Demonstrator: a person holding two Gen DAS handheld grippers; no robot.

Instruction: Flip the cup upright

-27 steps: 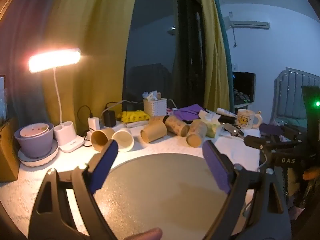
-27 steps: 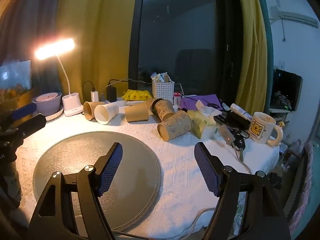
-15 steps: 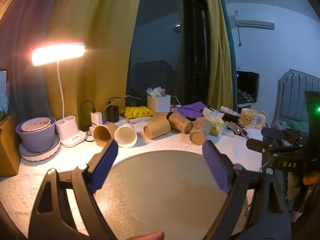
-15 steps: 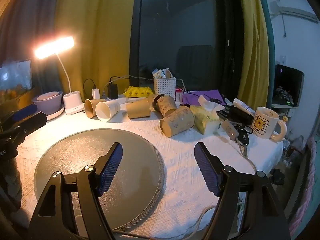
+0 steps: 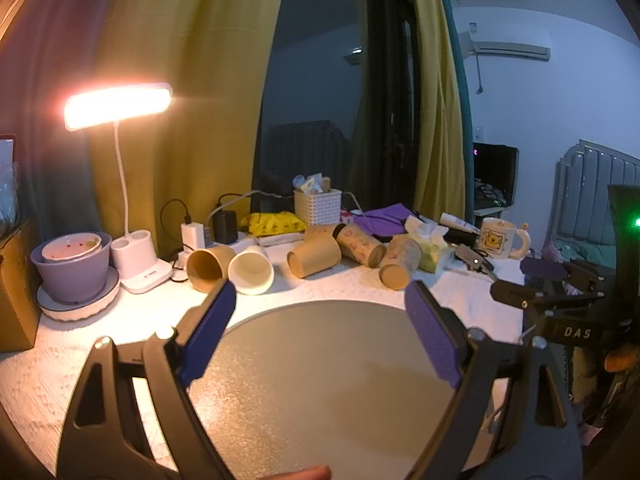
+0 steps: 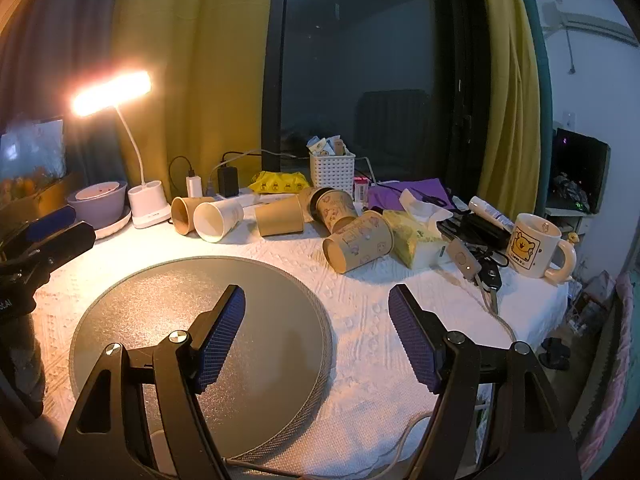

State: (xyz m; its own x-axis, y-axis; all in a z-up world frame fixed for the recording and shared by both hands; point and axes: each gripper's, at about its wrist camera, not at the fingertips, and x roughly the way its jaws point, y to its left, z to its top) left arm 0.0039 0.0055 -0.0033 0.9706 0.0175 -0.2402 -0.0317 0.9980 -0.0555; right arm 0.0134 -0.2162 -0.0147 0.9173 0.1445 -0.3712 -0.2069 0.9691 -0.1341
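— What's moved since a moment ago?

— Very little. I've tipped my left gripper [image 5: 320, 300] down slightly, so the lamp [image 5: 118, 106] and the cups sit a bit lower in its view than before. My right gripper [image 6: 316, 296] has eased a touch closer to the table; nothing on the table has shifted.

— Are your tools holding anything?

— No. Both have their jaws spread wide with nothing between them. The left hovers over the round grey mat [image 5: 320, 368]; the right hovers over that mat's right edge and the white cloth [image 6: 368, 304].

— Where are the cups?

— All on their sides, in a row behind the mat. From the left: a brown cup [image 6: 186, 214] touching a white cup [image 6: 218, 220], both mouths toward me; then a plain brown cup [image 6: 279, 221]; then a printed cup [image 6: 334, 210] with a dark inside; and the nearest printed cup [image 6: 358, 246], lying just beside a yellow tissue pack [image 6: 416, 242].

— Anything else nearby?

— A bear mug [image 6: 534, 246] stands upright at far right, and a white basket [image 6: 332, 170] stands behind the cups.
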